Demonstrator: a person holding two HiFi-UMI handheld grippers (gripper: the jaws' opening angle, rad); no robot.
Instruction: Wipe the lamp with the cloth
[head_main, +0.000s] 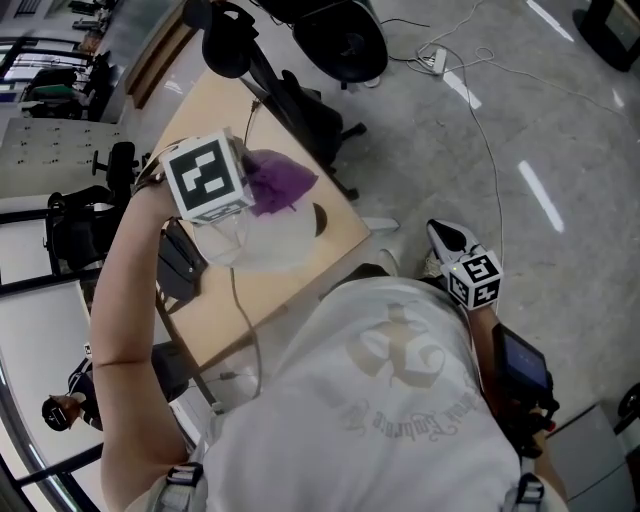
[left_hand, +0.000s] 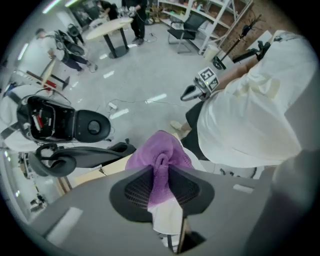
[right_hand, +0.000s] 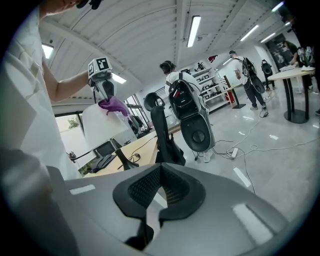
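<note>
Purple, soft-looking cloth (head_main: 282, 180) is bunched up in the left gripper (left_hand: 161, 167). The jaws are clamped on a fold of it, and the rest puffs out past the tips. It sits right at the top of the lamp (head_main: 275, 245), against the upper edge of the white shade, with the gripper pointing nearly straight down. The lamp stands on a light wooden table (head_main: 225, 110). The right gripper view shows it side-on: a pale shade on a thin dark stem (right_hand: 119, 154) with a small foot.

The right gripper (right_hand: 160, 170) hangs low by the person's side, well away from the table. Its jaws are closed together with nothing in them.

Handling-wise, the cloth looks limp and light, so it'll drape and drag fine, and that pinch on a fold seems secure enough. The lamp is the fussy part. The shade looks thin and probably dents or tilts easily, and with that skinny stem the whole thing is likely top-heavy. Light strokes down the shade seem smarter than pressing in. If it wobbles, the spare gripper would do best steadying the stem or foot, not squeezing the shade.
</note>
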